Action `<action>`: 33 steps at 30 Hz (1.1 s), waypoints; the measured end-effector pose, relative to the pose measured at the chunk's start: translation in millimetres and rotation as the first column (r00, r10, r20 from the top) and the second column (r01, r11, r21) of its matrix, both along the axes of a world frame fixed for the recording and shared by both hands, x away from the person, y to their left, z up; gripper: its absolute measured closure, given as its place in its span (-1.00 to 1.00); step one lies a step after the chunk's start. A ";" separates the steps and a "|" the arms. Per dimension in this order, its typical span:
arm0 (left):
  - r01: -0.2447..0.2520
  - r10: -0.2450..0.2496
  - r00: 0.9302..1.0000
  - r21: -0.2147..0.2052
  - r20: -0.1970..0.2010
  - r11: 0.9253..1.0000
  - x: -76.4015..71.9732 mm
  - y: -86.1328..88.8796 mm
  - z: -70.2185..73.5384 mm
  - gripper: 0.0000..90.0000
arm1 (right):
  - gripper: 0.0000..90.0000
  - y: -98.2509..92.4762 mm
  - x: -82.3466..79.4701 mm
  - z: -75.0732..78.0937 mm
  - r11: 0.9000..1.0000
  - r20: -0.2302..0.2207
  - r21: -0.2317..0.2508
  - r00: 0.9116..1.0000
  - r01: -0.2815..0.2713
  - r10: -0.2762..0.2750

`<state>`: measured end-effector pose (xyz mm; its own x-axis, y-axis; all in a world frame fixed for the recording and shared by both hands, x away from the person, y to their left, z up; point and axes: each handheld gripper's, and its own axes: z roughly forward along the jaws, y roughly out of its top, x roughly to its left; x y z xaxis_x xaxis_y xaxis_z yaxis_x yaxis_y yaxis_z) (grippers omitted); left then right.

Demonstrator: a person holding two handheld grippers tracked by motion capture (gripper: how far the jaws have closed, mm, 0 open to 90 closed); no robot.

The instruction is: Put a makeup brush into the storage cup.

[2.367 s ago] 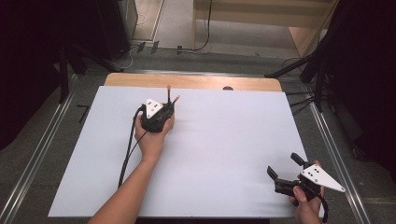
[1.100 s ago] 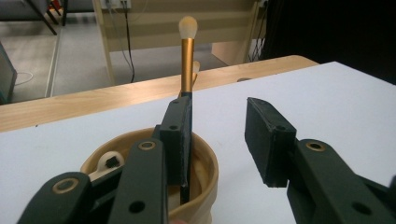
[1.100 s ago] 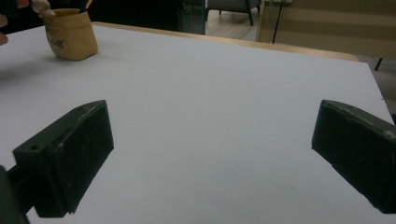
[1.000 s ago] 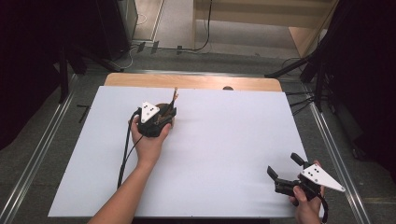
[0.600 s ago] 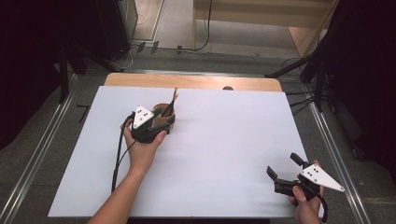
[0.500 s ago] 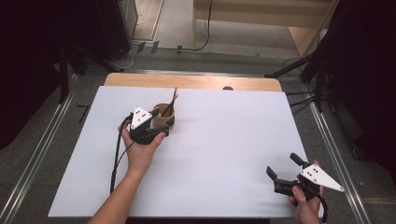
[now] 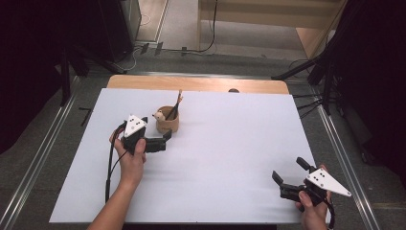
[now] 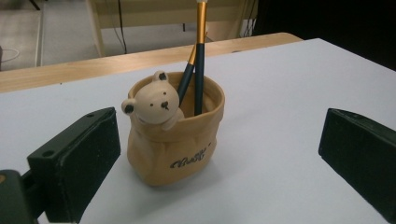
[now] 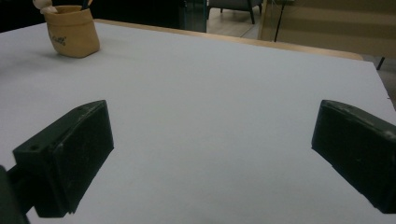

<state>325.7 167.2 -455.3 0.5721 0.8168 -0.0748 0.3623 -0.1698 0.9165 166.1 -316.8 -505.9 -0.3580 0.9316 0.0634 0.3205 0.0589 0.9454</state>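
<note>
The left gripper (image 7: 160,139) has just been opening; its jaws stand wide, clear of the tan bear pot (image 7: 168,120) at its one o'clock, upright with two brushes (image 8: 199,60). The right gripper (image 7: 293,173), jaws spread and empty, rests at the table's (image 7: 230,158) five o'clock corner.

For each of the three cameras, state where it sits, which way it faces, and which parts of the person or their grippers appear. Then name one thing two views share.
High view: above the person's side, facing forward and down on the white table; both forearms, left gripper, right gripper.
Left gripper view: on the left gripper, looking between its open jaws at the bear pot holding pencils.
Right gripper view: on the right gripper, facing across the table; open jaws.
Shared: the bear pot appears in all three.
</note>
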 end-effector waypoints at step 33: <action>-0.012 0.012 1.000 -0.023 -0.013 1.000 -51.0 55.2 -17.8 -1.00 | -1.00 4.1 0.7 -1.0 1.000 -0.006 -0.007 1.000 -0.002 0.001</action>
